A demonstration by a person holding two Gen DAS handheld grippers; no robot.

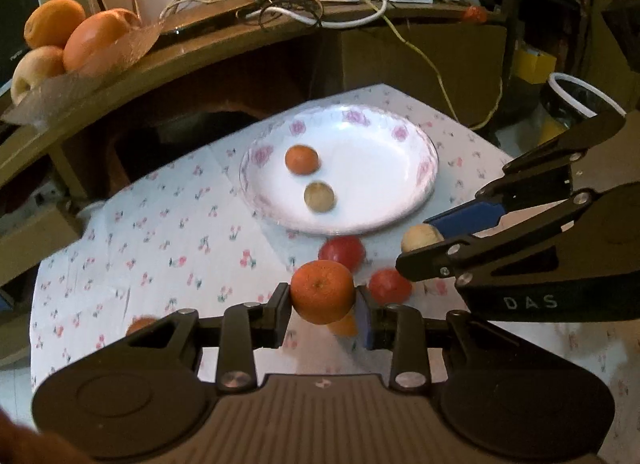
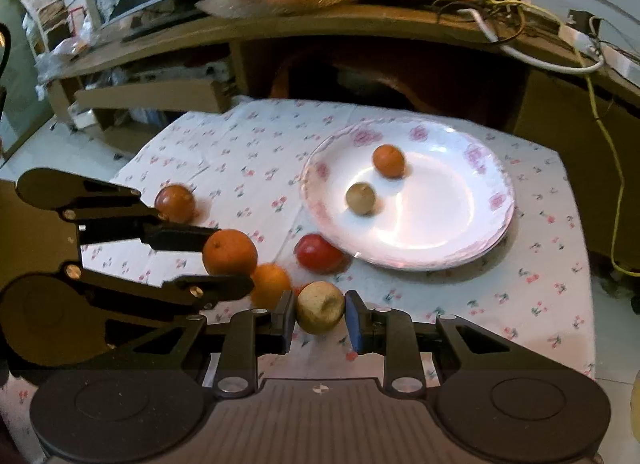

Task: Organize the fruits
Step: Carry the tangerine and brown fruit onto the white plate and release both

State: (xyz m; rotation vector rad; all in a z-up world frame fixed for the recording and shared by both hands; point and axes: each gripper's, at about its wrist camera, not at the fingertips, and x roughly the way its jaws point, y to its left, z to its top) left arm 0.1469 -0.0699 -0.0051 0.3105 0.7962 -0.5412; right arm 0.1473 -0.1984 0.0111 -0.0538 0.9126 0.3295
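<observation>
Left gripper (image 1: 322,300): clamped on an orange (image 1: 322,291), just short of the plate (image 1: 420,200). Right gripper (image 2: 320,314): clamped on a pale fruit (image 2: 320,306), possibly an apple. Carry both level over the plate's rim; release low, clear of fruit there.

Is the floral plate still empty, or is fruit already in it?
Not empty. The plate holds two fruits, a small orange and a brownish-green fruit; other fruit lies outside on the cloth.
</observation>
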